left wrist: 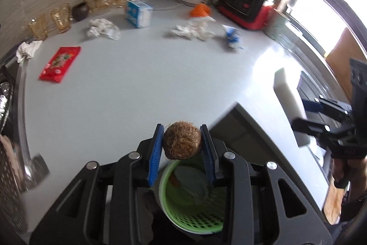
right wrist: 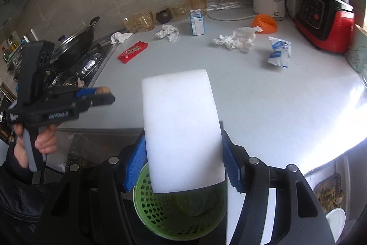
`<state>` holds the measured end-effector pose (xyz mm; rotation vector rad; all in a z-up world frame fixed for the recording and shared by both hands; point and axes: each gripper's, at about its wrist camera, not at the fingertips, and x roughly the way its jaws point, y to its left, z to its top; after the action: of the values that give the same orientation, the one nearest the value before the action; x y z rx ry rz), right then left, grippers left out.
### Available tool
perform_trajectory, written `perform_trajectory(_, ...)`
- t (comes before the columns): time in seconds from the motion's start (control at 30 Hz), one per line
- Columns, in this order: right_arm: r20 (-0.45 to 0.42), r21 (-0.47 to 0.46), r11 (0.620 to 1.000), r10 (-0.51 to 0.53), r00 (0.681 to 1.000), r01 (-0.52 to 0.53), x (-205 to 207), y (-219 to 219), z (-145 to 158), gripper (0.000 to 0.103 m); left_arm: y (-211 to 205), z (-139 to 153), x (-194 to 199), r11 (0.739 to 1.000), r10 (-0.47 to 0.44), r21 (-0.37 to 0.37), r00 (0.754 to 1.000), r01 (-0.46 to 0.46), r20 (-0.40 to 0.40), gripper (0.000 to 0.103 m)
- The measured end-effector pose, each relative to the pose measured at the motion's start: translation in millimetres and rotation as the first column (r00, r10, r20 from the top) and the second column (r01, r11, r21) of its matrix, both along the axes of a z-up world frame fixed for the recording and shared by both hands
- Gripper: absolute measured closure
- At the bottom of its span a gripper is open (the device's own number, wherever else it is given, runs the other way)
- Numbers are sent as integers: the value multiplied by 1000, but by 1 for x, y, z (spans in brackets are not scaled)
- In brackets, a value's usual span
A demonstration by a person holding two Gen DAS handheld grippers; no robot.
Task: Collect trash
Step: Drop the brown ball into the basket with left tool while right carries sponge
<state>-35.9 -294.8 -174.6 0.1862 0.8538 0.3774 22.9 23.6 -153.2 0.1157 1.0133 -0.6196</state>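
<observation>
Low in the frame, my left hand-held gripper pinches a brown hairy ball over the green basket. My right hand-held gripper squeezes a white block. Trash lies on the counter.

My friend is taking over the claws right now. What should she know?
Left claw: shut on a brown fuzzy ball, above the green basket.
Right claw: shut on a white foam block, also over the basket.
Done: something pale already lies in the basket.
Left: drop both, then fetch the red wrapper, the crumpled tissues, the blue-and-white packet and the orange net from the counter.
</observation>
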Motion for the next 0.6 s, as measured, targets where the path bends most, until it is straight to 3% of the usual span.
perform_trajectory(0.43, 4, 20, 1000, 22, 1000, -22, -41, -22, 3, 41, -54, -51, -67, 991, -101, 68, 983, 113, -153, 71)
perform_trajectory(0.47, 1, 23, 999, 26, 1000, -26, -42, -24, 2, 41, -57, -54, -70, 990, -100, 77, 981, 114, -168, 68)
perform_trajectory(0.57, -1, 28, 999, 36, 999, -36, -45, -28, 1, 41, -61, -59, -76, 990, -87, 98, 980, 106, -181, 39)
perform_trajectory(0.6, -3, 30, 999, 39, 999, -39, -45, -28, 0, 41, -62, -58, -78, 990, -82, 100, 982, 100, -171, 36)
